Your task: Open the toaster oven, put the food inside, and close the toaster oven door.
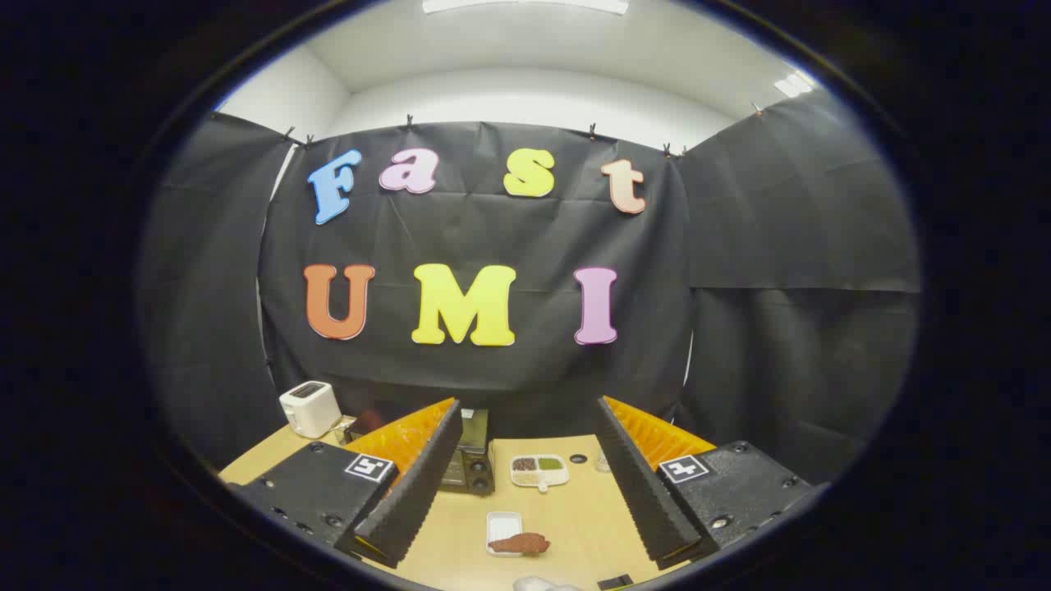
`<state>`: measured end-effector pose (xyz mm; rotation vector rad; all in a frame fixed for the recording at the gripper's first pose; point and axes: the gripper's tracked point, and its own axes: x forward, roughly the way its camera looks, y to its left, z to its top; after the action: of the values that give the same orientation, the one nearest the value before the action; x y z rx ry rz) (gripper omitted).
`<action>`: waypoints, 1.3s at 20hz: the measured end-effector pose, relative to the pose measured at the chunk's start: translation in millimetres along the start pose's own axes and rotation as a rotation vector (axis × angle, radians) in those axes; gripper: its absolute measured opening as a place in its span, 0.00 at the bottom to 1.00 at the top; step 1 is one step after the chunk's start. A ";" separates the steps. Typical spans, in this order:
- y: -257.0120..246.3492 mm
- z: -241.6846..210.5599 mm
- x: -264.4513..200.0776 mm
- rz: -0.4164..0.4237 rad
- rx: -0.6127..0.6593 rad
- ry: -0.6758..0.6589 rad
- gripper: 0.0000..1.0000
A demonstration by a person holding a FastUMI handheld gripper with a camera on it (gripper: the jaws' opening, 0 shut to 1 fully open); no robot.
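Gripper (525,513) fingers spread wide apart, nothing between them but bare table; they hang above the light wooden table (575,517). Between the fingers, just ahead of the tips: small white rectangular tray (502,525), with a reddish-brown piece of food (520,543) lying at its near edge, partly overlapping the tray. Beyond that, mid-table: white divided dish (539,471) holding dark, pale and green portions. Dark toaster oven (470,464) sits beyond the left finger, partly hidden by it; door state cannot be told. White two-slot toaster (309,408) stands at the far left table corner, well apart from the food.
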<state>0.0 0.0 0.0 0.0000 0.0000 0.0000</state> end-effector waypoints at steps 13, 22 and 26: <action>0.0 -2.1 3.4 -0.012 -0.006 0.017 1.00; 41.2 -18.0 29.8 0.020 -0.006 0.029 1.00; 83.2 -20.5 54.6 0.062 -0.020 0.003 1.00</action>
<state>54.6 83.2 -20.5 -0.0196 0.0026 0.0617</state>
